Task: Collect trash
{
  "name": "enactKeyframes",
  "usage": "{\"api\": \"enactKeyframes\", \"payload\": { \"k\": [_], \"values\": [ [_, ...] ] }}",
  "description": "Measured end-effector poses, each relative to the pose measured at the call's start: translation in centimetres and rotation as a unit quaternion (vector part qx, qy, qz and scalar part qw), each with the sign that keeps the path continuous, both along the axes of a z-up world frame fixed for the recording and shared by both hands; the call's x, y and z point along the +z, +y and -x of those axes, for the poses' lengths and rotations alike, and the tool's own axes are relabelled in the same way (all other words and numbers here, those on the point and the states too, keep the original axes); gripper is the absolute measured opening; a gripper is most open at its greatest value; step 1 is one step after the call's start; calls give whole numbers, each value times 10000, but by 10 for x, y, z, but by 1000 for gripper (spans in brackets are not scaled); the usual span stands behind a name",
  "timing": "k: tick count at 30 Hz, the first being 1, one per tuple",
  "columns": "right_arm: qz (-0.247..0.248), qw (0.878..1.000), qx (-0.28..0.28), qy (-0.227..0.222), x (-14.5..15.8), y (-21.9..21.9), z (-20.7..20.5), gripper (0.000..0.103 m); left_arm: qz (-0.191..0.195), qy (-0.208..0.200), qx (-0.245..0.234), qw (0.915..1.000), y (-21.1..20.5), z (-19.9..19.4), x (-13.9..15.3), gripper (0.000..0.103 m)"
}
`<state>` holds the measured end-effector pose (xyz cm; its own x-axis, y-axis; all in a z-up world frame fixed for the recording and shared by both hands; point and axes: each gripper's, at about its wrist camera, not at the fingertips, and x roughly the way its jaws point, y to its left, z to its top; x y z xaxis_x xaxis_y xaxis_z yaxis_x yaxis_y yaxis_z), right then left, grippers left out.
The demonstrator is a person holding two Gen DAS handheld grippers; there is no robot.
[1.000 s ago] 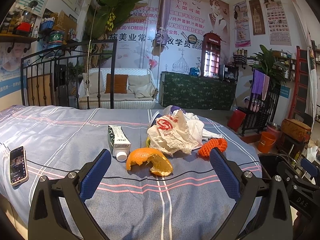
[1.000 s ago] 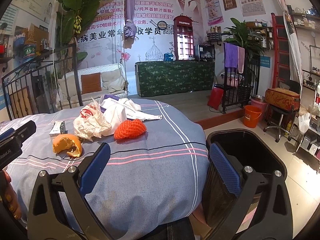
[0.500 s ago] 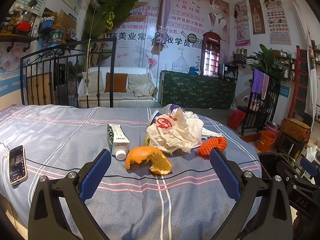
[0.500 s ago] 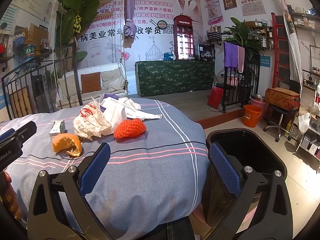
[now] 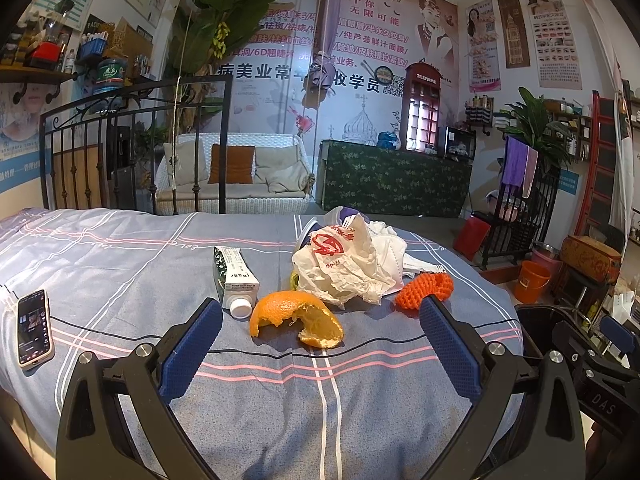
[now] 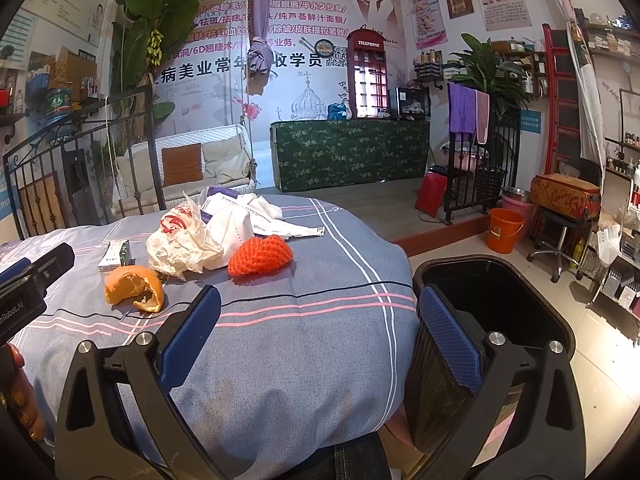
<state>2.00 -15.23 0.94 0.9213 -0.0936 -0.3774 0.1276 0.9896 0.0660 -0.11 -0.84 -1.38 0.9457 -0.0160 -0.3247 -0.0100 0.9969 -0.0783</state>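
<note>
Trash lies on the blue-grey bedspread [image 5: 120, 264]: an orange peel [image 5: 296, 318], a green-and-white tube [image 5: 234, 276], a crumpled white plastic bag with red print [image 5: 344, 264] and an orange foam net [image 5: 426, 290]. My left gripper [image 5: 320, 344] is open and empty, just short of the peel. In the right wrist view the peel [image 6: 134, 288], bag [image 6: 184, 240] and net [image 6: 260, 256] lie ahead to the left. My right gripper [image 6: 320, 332] is open and empty over the bed's corner. A black bin [image 6: 496, 320] stands beside the bed, behind the right finger.
A phone [image 5: 34, 326] with a cable lies at the bed's left. A black iron bed frame [image 5: 132, 152] stands behind. An orange bucket [image 6: 505, 230], a stool and shelves stand on the floor to the right. The left gripper's body shows at the right wrist view's left edge [image 6: 28, 284].
The left gripper has drifted slightly, so the trash sits a touch lower and nearer in its view. The right gripper has hardly moved. Both stay open.
</note>
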Motion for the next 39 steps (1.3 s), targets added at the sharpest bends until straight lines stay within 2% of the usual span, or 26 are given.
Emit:
{"api": "enactKeyframes", "payload": {
  "k": [26, 33, 39],
  "values": [
    [5, 9999, 42, 100, -3, 2, -6, 98, -4, 83, -18, 10000, -4, 0, -8, 97],
    [22, 9990, 209, 391, -13, 5, -23, 98, 31, 551, -44, 9985, 0, -16, -27, 97],
    [70, 9933, 592, 995, -32, 13, -58, 98, 50, 1136, -229, 9933, 16, -38, -43, 97]
  ]
}}
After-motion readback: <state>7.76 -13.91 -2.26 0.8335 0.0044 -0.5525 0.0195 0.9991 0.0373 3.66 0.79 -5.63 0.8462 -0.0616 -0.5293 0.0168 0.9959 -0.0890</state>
